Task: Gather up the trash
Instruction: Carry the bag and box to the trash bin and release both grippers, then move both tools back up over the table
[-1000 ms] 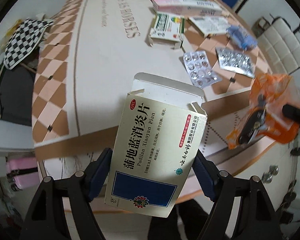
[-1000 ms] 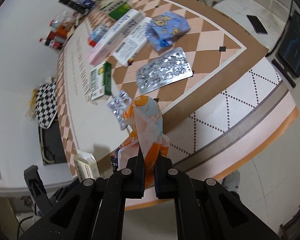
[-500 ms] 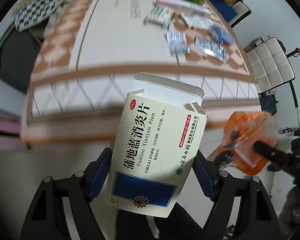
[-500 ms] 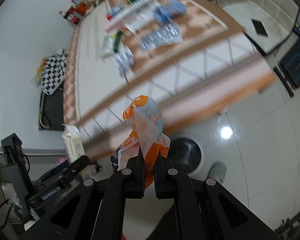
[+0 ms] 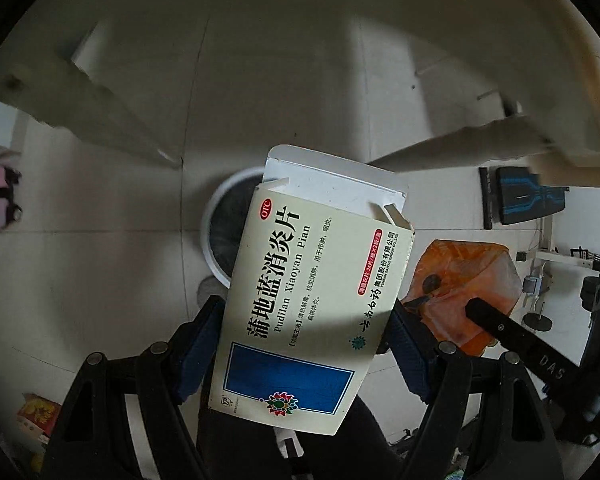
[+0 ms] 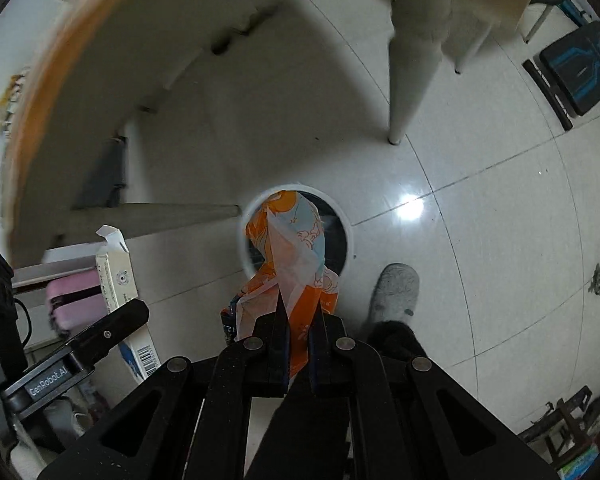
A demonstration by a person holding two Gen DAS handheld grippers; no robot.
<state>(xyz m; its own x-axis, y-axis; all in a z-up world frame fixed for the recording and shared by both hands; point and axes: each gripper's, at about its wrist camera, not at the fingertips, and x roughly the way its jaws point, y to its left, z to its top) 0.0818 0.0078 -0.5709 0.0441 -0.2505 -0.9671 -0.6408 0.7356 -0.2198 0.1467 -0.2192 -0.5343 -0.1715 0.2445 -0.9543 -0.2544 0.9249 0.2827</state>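
Both wrist views look down at the floor from under the table; each sits close behind its held item; both share the bin (image 5: 220, 224) (image 6: 346, 236), box (image 5: 312, 292) (image 6: 118, 276) and wrapper (image 5: 460, 280) (image 6: 292, 248).

Pale glossy tiled floor (image 6: 480, 208), thin dark grout lines, bright light glare on one tile. Round white-rimmed trash bin (image 6: 350, 240) with dark inside stands on floor near table legs. White tapered table leg (image 6: 404, 92) meets floor beyond bin. Grey slipper (image 6: 394, 292) on floor just right of bin. Pink case (image 6: 74, 304) at left. Black-and-blue mat (image 6: 580, 68) on floor far right. Round dark weight (image 5: 538, 322) on floor in left wrist view.
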